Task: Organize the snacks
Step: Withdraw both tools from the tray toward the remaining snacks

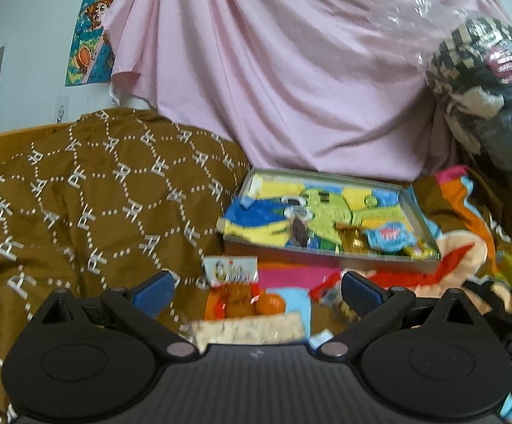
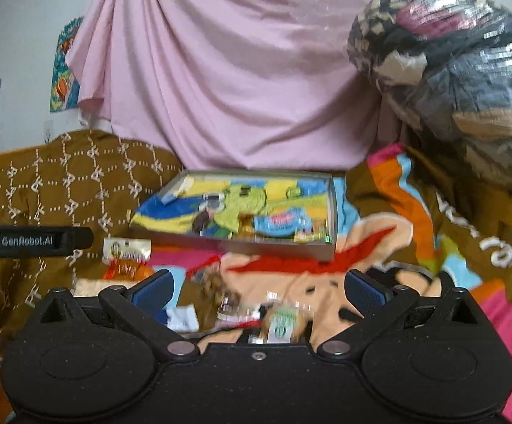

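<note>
Left gripper (image 1: 257, 288) and right gripper (image 2: 259, 288): jaws spread wide, holding nothing. Loose snacks (image 1: 236, 296) lie near; the tray (image 1: 326, 252) sits farther back.

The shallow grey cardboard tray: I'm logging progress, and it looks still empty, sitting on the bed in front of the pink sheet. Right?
Not empty. The shallow grey cardboard tray already holds snack packets, such as a blue packet, near its right end. The left wrist view shows this; it does sit in front of the pink sheet.
</note>
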Demonstrator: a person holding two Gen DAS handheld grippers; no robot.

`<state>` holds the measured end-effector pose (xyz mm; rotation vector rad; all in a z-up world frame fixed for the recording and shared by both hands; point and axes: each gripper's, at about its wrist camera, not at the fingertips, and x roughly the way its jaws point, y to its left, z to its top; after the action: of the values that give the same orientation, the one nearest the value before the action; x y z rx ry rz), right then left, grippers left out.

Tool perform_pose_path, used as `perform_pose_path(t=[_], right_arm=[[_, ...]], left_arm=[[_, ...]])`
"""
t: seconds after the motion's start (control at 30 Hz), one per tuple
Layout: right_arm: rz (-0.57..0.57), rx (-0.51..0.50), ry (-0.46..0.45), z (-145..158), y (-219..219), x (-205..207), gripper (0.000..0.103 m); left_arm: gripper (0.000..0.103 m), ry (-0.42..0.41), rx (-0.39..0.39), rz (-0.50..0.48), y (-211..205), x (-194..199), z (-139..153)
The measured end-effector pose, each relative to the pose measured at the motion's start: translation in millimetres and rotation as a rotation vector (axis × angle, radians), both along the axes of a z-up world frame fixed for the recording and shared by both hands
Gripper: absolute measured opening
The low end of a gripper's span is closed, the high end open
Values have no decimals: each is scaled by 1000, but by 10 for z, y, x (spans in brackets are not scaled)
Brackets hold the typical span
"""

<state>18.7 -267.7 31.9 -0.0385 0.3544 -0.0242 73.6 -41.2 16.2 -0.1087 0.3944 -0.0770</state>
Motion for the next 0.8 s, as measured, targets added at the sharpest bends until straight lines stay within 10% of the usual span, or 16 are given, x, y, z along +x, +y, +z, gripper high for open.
perform_pose_path(t=[0.8], right_arm=[[11, 22, 325, -375, 127, 184, 102]], left_arm=[[103, 186, 144, -11, 7, -135, -539]])
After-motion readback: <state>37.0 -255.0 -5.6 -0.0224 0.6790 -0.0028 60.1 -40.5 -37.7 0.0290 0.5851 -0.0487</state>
